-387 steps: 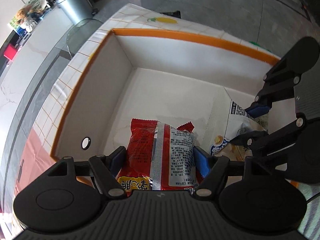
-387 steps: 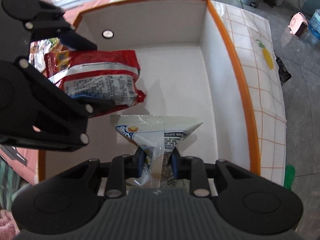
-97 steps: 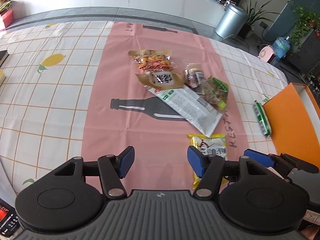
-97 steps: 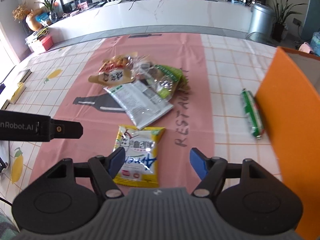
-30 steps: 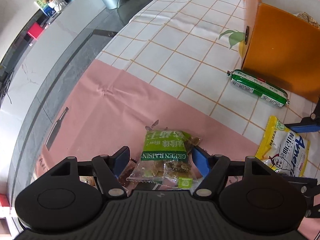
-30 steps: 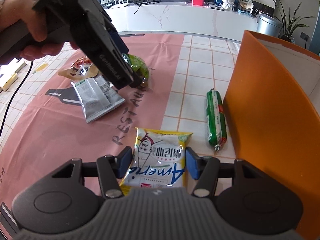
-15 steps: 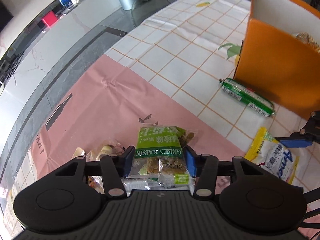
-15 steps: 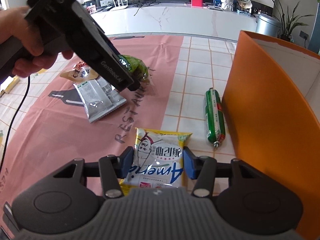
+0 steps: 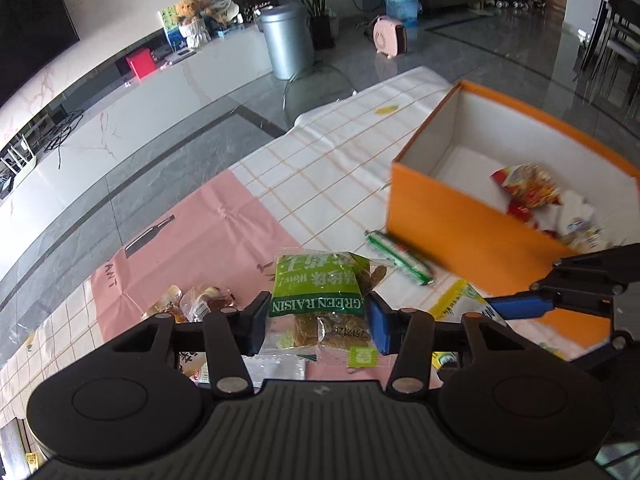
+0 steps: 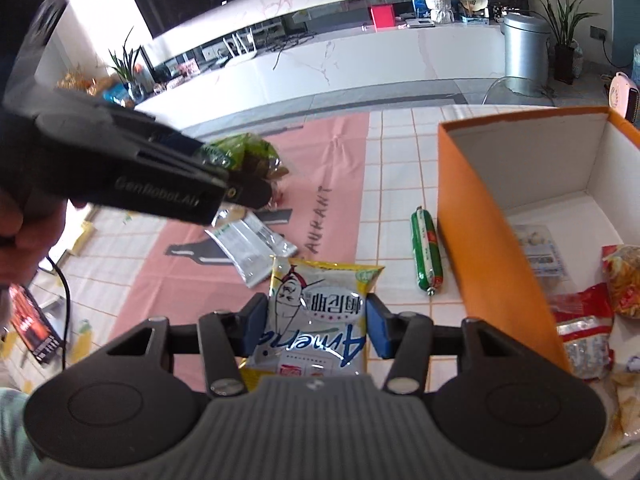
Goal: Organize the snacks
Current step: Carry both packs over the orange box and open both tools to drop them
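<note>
We are working over a table in a pink and checked cloth (image 10: 344, 160), a white counter (image 10: 360, 52) running behind. Our left gripper (image 9: 318, 322) is clamping the green raisin packet (image 9: 318, 296) lengthwise; our right gripper (image 10: 316, 324) is pinching the yellow snack bag (image 10: 320, 312), long axis pointing ahead, both lifted beside the orange box (image 10: 472, 216).

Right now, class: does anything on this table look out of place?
Yes. A green sausage stick lies alone on the tablecloth beside the orange box, outside it, apart from the other loose snacks.
</note>
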The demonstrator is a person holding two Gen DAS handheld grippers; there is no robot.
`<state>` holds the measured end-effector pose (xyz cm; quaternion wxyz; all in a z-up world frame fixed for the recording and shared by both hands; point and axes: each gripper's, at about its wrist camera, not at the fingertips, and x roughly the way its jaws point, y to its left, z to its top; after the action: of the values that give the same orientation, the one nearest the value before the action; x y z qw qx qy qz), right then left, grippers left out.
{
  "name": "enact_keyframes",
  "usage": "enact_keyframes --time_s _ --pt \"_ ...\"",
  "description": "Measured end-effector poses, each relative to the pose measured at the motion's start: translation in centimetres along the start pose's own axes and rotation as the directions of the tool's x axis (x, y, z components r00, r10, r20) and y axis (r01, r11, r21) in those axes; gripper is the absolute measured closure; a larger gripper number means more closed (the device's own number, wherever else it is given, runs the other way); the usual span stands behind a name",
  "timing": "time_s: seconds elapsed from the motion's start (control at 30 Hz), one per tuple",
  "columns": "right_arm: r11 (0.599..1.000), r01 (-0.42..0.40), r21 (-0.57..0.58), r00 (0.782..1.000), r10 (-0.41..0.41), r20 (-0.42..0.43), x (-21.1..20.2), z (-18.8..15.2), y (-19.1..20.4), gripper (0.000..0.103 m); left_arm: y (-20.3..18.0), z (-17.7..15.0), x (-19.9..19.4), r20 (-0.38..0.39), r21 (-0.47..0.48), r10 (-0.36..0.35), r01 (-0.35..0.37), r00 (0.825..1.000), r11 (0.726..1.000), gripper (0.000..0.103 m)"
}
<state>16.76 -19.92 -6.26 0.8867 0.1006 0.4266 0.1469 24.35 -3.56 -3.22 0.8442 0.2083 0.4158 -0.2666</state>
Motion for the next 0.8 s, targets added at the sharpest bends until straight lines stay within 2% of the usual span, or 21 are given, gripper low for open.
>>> enact_keyframes --time_s 0.23,0.43,0.6,0.8 --pt "0.999 0.044 0.032 0.998 -0.045 0.041 -7.5 0.6 -3.1 0.053 -3.5 1.9 -4.7 0.069 -0.001 -0.060 0.060 0.996 0.998 0.047" --pt "0.990 0.081 0.117 0.996 -0.086 0.039 -13.5 1.6 -8.4 0.053 -8.0 4.5 -5.7 0.096 0.048 -0.135 0.130 0.986 0.990 0.046" --pt "0.984 0.154 0.085 0.988 -0.153 -0.028 -15.7 2.1 -12.1 0.053 -11.8 6.7 -4.1 0.040 0.099 -0.199 0.194 0.979 0.976 0.046" --pt "0.976 0.219 0.010 0.966 -0.216 -0.140 -15.1 2.8 -16.4 0.053 -16.4 8.6 -0.3 -0.069 0.208 -0.235 0.245 0.969 0.947 0.046"
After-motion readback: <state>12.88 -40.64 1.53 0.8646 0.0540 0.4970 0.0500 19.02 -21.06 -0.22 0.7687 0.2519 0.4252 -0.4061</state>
